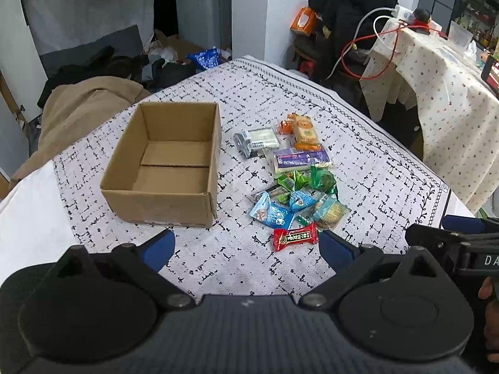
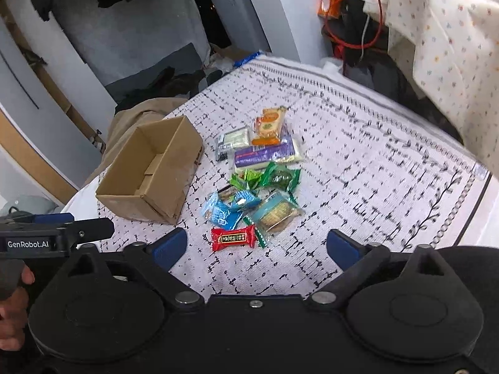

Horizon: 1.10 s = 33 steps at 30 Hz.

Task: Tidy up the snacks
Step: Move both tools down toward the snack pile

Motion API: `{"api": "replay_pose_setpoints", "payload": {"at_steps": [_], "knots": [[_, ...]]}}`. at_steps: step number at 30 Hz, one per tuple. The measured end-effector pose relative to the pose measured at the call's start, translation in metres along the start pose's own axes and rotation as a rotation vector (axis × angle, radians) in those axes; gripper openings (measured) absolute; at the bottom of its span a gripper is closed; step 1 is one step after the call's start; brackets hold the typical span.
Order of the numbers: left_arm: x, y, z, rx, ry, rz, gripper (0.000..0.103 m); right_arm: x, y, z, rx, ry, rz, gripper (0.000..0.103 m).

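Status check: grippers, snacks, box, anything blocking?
Left gripper open, right gripper open, both holding nothing. Snacks piled on cloth beside box; box holds nothing. Red candy nearest, path unobstructed.

A lived-in home: heaped clothes (image 1: 358,6), a floral tablecloth (image 1: 436,87), a washing machine (image 1: 202,6).

box (image 1: 162,168) left on cloth (image 1: 358,171) | snacks (image 1: 290,180) just right of it

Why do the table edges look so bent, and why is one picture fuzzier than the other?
Left wrist view: sharp; the fisheye lens bows the tablecloth border, and the cardboard box and red snack read crisp. Right wrist view: same curving, but motion blur smears the tablecloth pattern and the floral cloth, worst toward the right; lighting is soft, no harsh glare.
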<state>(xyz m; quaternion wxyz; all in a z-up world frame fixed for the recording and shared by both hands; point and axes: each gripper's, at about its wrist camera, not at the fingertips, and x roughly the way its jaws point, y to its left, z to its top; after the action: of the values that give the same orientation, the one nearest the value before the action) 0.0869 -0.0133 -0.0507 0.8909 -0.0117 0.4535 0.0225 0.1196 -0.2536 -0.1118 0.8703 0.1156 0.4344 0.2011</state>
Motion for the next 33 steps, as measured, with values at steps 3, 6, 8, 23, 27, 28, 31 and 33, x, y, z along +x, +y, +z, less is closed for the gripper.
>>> {"api": "replay_pose_setpoints", "payload": {"at_steps": [3,6,8,23,27,28,31,33], "knots": [[0.009,-0.001,0.004,-0.011,0.017,0.005,0.096,0.012,-0.004,0.002,0.019,0.023,0.01,0.084],[0.019,-0.002,0.008,-0.016,0.034,0.007,0.093,0.022,-0.009,0.003,0.041,0.038,0.015,0.081],[0.027,-0.004,0.01,-0.02,0.048,0.002,0.091,0.029,-0.014,0.004,0.06,0.047,0.017,0.079],[0.093,-0.021,0.016,-0.072,0.164,-0.01,0.083,0.082,-0.036,0.013,0.199,0.095,0.072,0.078],[0.113,-0.027,0.014,-0.082,0.209,-0.01,0.083,0.092,-0.042,0.014,0.23,0.106,0.083,0.078],[0.118,-0.029,0.013,-0.084,0.218,-0.01,0.083,0.094,-0.044,0.014,0.24,0.105,0.084,0.078],[0.132,-0.033,0.011,-0.091,0.249,-0.008,0.083,0.097,-0.051,0.015,0.27,0.106,0.088,0.078],[0.141,-0.034,0.01,-0.103,0.268,-0.005,0.083,0.101,-0.055,0.015,0.288,0.112,0.074,0.078]]}}
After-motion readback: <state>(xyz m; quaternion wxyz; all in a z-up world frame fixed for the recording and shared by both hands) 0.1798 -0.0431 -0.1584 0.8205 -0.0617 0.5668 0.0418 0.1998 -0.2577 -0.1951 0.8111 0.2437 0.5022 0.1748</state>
